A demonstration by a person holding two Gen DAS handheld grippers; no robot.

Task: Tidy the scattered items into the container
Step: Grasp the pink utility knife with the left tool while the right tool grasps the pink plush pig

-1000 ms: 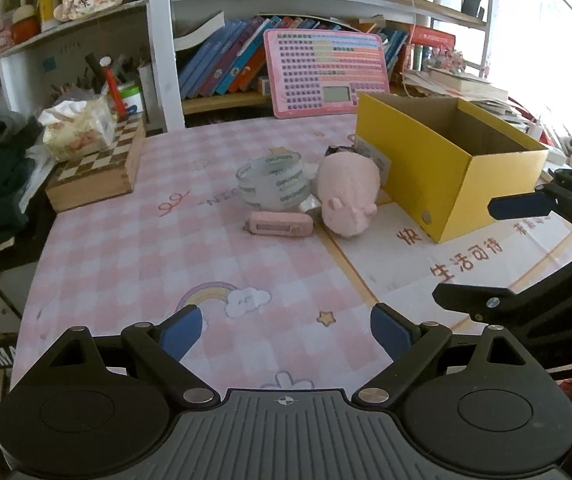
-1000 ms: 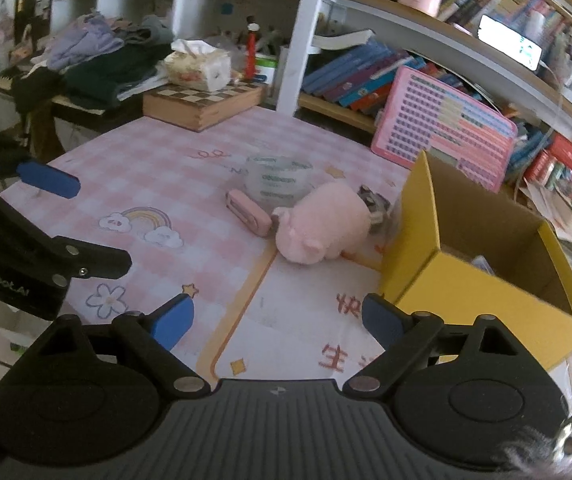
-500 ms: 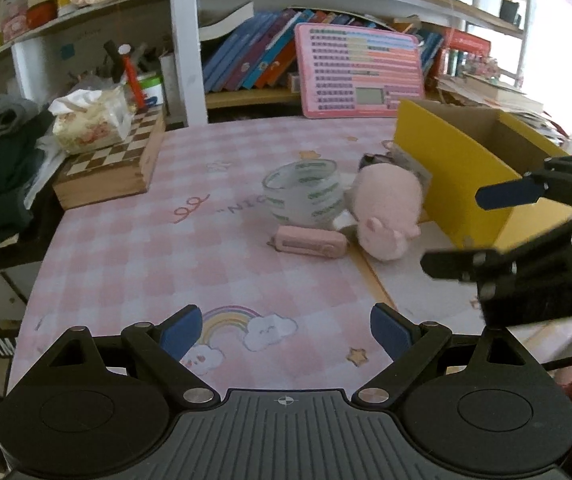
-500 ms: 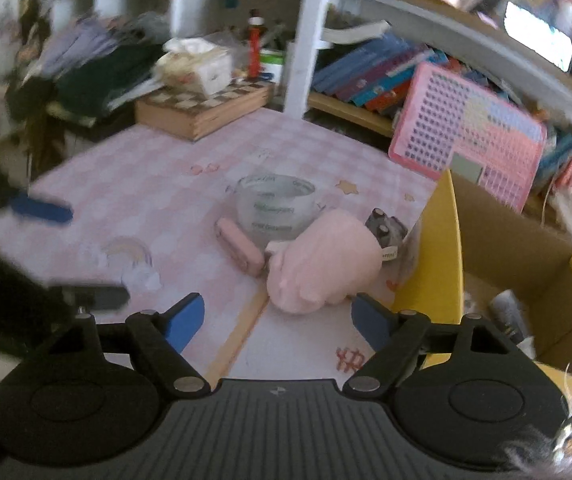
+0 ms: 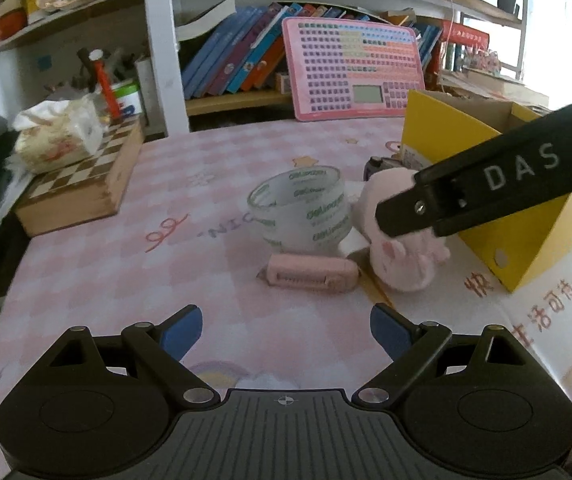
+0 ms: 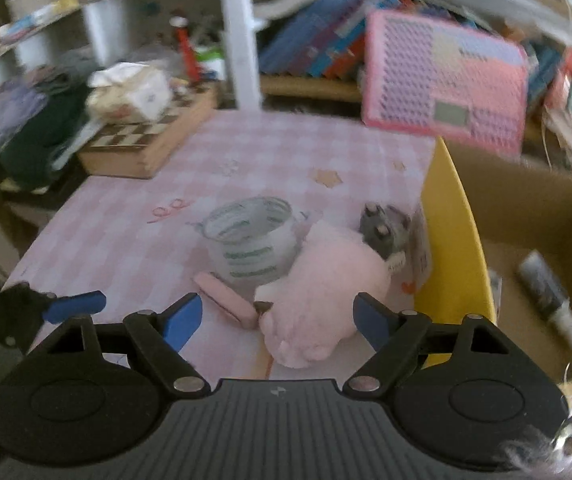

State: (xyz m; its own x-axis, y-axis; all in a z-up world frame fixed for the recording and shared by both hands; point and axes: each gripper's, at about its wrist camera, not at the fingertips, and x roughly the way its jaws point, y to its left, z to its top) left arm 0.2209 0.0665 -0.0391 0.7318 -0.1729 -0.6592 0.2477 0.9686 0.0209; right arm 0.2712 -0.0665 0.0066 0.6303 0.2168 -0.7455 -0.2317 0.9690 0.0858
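A pink-checked bench (image 5: pixel 98 272) fills the frame; at right, the yellow box (image 6: pixel 452 240) holds only a small tube (image 6: pixel 546 292). Still outside it, at centre, lie the plush pig (image 6: pixel 326 296), tape roll (image 5: pixel 300 210) with unreadable green lettering, and pink cutter (image 5: pixel 312 277). The right gripper (image 6: pixel 276 320), stamped "DAS", hovers wide open over the pig; the left gripper (image 5: pixel 286 330) waits open, empty.

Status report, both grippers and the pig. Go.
Left gripper open, empty, back from the items. Right gripper open, straddling pink plush pig, not closed. Tape roll and pink cutter crowd its left.
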